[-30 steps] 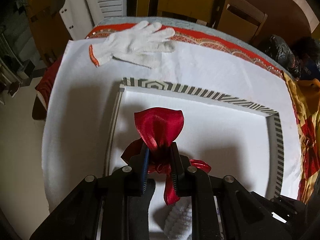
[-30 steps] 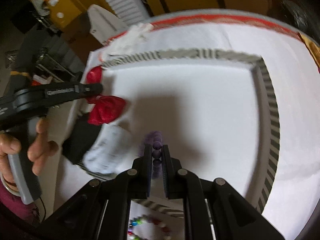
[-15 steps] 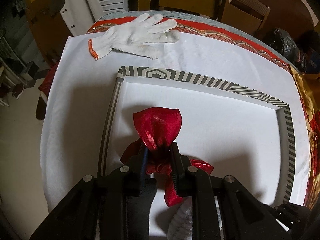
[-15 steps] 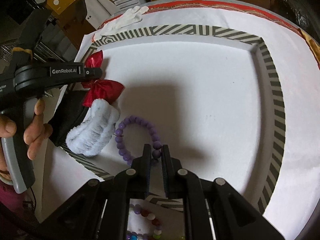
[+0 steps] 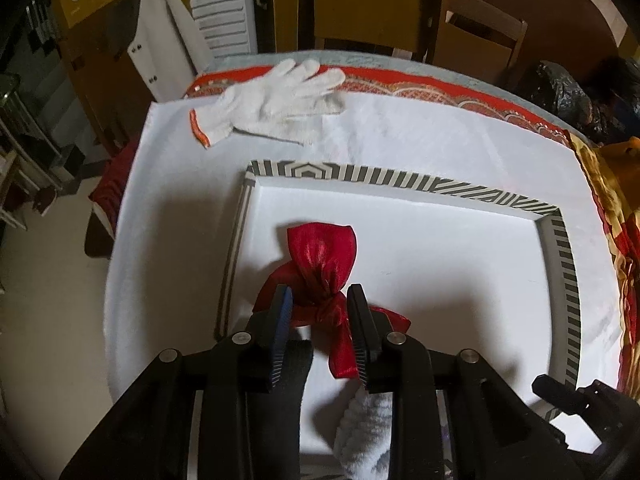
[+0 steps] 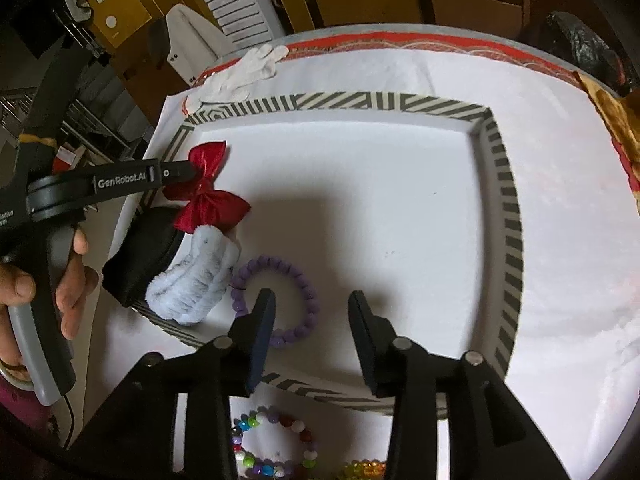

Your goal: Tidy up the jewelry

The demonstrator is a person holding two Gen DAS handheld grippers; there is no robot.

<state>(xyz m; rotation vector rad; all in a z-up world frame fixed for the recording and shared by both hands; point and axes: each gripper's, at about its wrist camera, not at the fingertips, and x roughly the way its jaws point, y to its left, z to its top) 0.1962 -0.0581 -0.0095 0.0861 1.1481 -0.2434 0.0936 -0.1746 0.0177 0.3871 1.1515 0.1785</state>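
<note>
Shiny red satin bow (image 5: 322, 276) sits between the left gripper's (image 5: 320, 300) parted jaws; "GenRobot.AI" on its side. Right gripper (image 6: 312, 312) gapes wide above purple beads (image 6: 296, 292).

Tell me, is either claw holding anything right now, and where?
Neither. The right claw is open above the purple bracelet; the left claw straddles the red bow's knot, fingers apart.
</note>
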